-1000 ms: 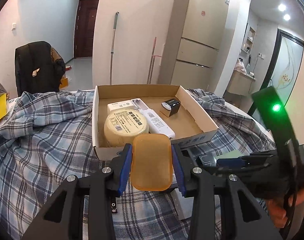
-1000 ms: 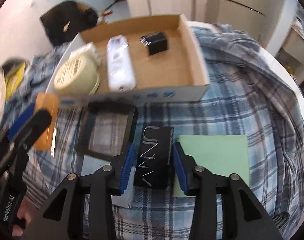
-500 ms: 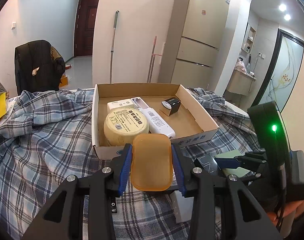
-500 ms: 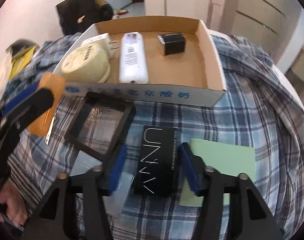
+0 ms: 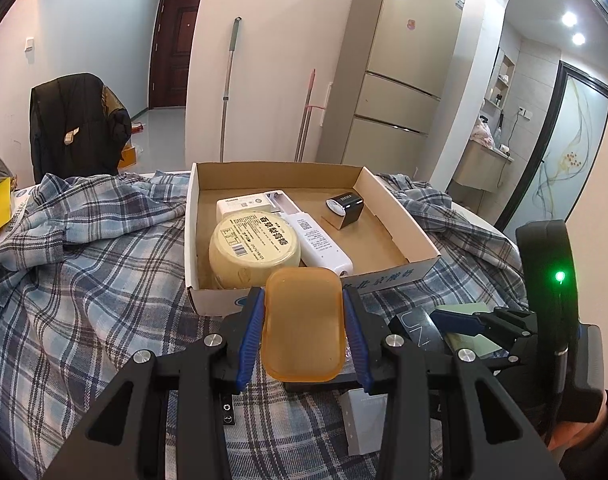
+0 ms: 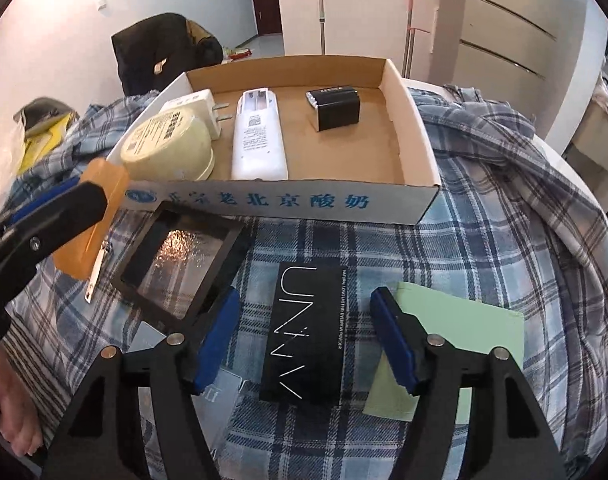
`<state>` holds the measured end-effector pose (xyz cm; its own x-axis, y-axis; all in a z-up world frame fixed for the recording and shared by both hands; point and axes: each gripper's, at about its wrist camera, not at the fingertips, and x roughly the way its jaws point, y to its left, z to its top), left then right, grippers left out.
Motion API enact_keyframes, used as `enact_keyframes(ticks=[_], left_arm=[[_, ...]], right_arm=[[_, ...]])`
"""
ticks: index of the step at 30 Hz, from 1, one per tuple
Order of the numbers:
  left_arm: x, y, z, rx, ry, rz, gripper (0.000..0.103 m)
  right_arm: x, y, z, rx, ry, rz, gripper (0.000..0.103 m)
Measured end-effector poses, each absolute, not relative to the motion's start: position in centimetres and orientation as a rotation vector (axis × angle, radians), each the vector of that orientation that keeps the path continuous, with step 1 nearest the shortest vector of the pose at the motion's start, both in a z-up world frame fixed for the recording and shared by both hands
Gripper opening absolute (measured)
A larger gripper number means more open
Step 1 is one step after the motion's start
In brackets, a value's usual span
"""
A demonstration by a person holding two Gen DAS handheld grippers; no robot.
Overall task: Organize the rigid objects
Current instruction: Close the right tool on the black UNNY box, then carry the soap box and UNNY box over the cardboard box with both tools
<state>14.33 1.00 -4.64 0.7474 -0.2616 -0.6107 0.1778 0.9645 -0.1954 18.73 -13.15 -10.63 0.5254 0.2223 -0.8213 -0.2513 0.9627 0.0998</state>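
My left gripper (image 5: pixel 304 336) is shut on an orange translucent lid (image 5: pixel 302 325), held above the plaid cloth just in front of the cardboard box (image 5: pixel 400 276). The box holds a round yellow tin (image 5: pixel 253 246), a white remote (image 5: pixel 318 242), a white charger (image 5: pixel 239 204) and a black adapter (image 5: pixel 346 214). My right gripper (image 6: pixel 308 338) is open, its fingers either side of a black UNNY box (image 6: pixel 306 332) lying on the cloth. The lid (image 6: pixel 91 220) and left gripper also show in the right wrist view at the left.
A black frame with a glossy pane (image 6: pixel 181 262) lies left of the black box and a pale green card (image 6: pixel 456 340) right of it. A small white box (image 5: pixel 364 420) lies near me. A fridge (image 5: pixel 400 68) and chair with a jacket (image 5: pixel 75 124) stand behind the table.
My right gripper has opened and let go of the black UNNY box, which now lies on the cloth between the fingers. The left gripper stays still with the lid.
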Motion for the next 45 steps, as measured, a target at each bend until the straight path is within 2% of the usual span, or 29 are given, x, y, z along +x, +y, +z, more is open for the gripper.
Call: enact_keyframes(ticks=[1,2,3,5,20,29,33,39,45], left_arm=[[14.3,1.0,-4.6,-0.127,0.686,-0.241,0.041],[14.4,1.0,-4.7,-0.126,0.686,-0.239,0.041],[14.4,1.0,-4.7,-0.125,0.685,-0.239,0.041],[14.4,1.0,-4.6,-0.126,0.681,-0.237,0.041],[13.8,1.0,-4.0,-0.114,0.646,-0.224,0.041],[13.1,1.2,-3.0,-0.123,0.609,-0.245,0.041],[13.2,1.7,-0.7,-0.137,0.564,-0.235,0.041],[15.5,-0.3,4.2,-0.008,0.504,-0.197,0.041],[20.7,-1.3,7.3,-0.081,0.437,-0.134,0.041]], right_arm=[[18.7,-13.2,-10.6,-0.026,0.979,0.287,0.066],[18.7,-13.3,-10.6,-0.025,0.981,0.284,0.059],[18.7,-13.3,-10.5,-0.035,0.98,0.263,0.045],[18.7,-13.5,-10.3,-0.043,0.98,0.244,0.033],[17.7,-14.7,-7.9,-0.022,0.85,0.255,0.032],[16.2,-14.9,-4.9,-0.011,0.71,0.272,0.032],[17.2,-15.3,-3.4,-0.008,0.718,0.283,0.032],[21.4,-15.9,0.8,-0.003,0.684,0.238,0.032],[26.6,-15.3,2.6,0.136,0.732,0.256,0.032]])
